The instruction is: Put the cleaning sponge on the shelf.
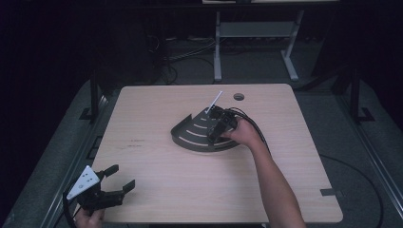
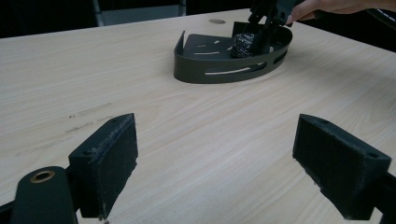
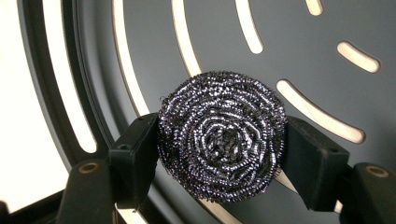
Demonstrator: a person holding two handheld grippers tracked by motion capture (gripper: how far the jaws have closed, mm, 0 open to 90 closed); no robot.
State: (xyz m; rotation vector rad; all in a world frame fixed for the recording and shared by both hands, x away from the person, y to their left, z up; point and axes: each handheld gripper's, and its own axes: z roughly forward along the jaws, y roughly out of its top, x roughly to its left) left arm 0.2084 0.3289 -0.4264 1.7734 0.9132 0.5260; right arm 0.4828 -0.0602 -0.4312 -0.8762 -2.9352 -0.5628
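A: R gripper, what's it doing?
B: Pinching a steel wool scourer, one pad on each side. Round coil, flat face toward the gripper cam, so no real long axis; spiral centre points back along the gripper.
A: And where's that sitting?
B: Inside the dark slotted corner tray, just above its floor; can't tell if it touches. From the L gripper view the scourer is at the tray's far right end, near the curved wall.
A: L gripper?
B: L gripper spread wide, nothing btwn the pads, low at the near-left corner of the surface, well apart from the tray.
A: Surface & room?
B: Light wood-grain surface, round cable hole near the far edge, faint scuff marks left of the tray. Thin white stick pokes up from the tray's back corner, tilted. Beyond: dark room, grey floor, white frame legs, loose cables.
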